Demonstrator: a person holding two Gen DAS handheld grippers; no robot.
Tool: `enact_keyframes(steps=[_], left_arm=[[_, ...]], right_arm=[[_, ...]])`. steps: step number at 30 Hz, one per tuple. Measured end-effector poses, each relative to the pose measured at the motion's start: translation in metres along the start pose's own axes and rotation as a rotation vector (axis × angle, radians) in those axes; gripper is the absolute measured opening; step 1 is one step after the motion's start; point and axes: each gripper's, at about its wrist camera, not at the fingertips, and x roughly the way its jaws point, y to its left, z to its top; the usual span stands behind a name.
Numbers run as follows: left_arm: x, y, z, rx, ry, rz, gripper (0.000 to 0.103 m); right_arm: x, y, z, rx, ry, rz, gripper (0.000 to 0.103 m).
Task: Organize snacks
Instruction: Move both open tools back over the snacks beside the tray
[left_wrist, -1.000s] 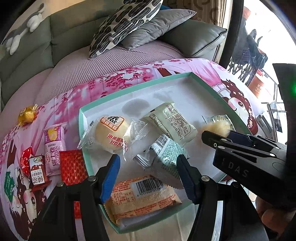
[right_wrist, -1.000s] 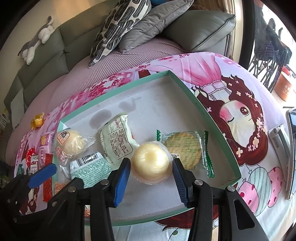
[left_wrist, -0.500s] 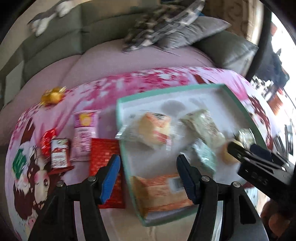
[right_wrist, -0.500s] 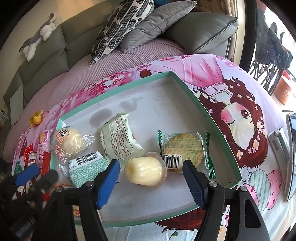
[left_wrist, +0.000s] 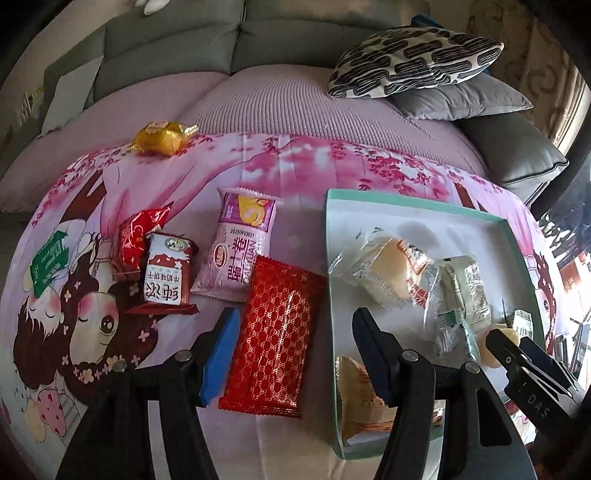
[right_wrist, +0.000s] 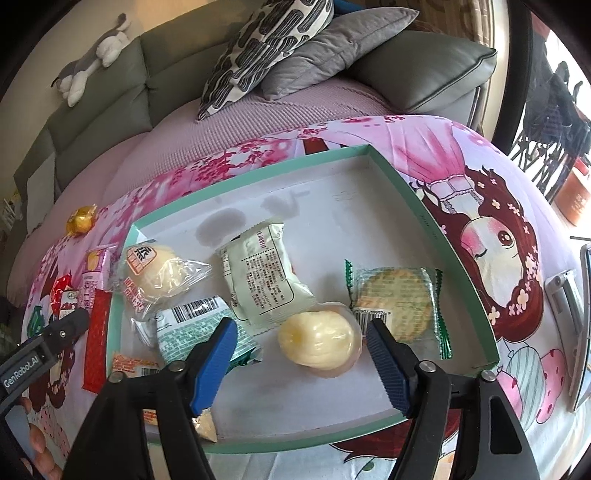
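- Left tongs (left_wrist: 293, 349): blue pads wide apart, nothing between them; they hang over the red patterned packet (left_wrist: 279, 341), which lies on the pink cartoon cloth (left_wrist: 173, 192) just beside the left wall of the tray (left_wrist: 413, 201).
- Right tongs (right_wrist: 301, 360): also apart, holding nothing; the round yellow cake in clear wrap (right_wrist: 317, 345) sits on the tray floor between the two pads, not touching them as far as I can tell.
- Inside tray, right wrist view: bun in clear bag w/ orange label (right_wrist: 159, 275) at left, pale green packet (right_wrist: 260, 275) in the middle, round cracker in green-edged wrap (right_wrist: 397, 302) at right, teal-white barcode packet (right_wrist: 201, 330) near the left pad, orange packet (right_wrist: 135, 363) at the near left corner.
- Outside tray, left wrist view: purple roll-cake packet (left_wrist: 240, 245), brown-white milk biscuit packet (left_wrist: 166, 275) touching a small red packet (left_wrist: 138, 238), and a gold-wrapped sweet (left_wrist: 160, 138) well apart near the cloth's far edge.
- Behind: grey sofa w/ patterned pillow (left_wrist: 410, 62).
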Motion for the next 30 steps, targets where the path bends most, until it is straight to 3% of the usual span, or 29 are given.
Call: enact_keyframes(steps=[1,2,3,4,10,12,30], left_arm=[[0.001,0.000,0.000,-0.001,0.004,-0.002,0.065],[0.002,0.001,-0.001,-0.002,0.007,-0.001,0.072],[0.003,0.001,-0.001,-0.005,0.006,0.005,0.085],[0.003,0.001,0.000,-0.006,0.000,0.011,0.089],[0.003,0.002,0.000,0.007,-0.017,0.036,0.091],[0.003,0.002,-0.001,0.003,-0.025,0.050,0.103],[-0.011,0.035,0.006,-0.016,-0.062,0.062,0.103]], right_arm=[[0.001,0.001,0.000,-0.003,0.000,-0.002,0.087],[0.001,0.001,0.000,-0.007,-0.001,-0.004,0.093],[0.001,0.002,0.000,-0.012,-0.006,-0.008,0.096],[0.000,0.002,0.000,-0.015,-0.011,-0.010,0.101],[-0.002,0.003,0.000,-0.030,-0.033,-0.018,0.103],[-0.002,0.003,0.000,-0.035,-0.037,-0.022,0.103],[-0.014,0.025,0.001,-0.099,-0.108,0.051,0.103]])
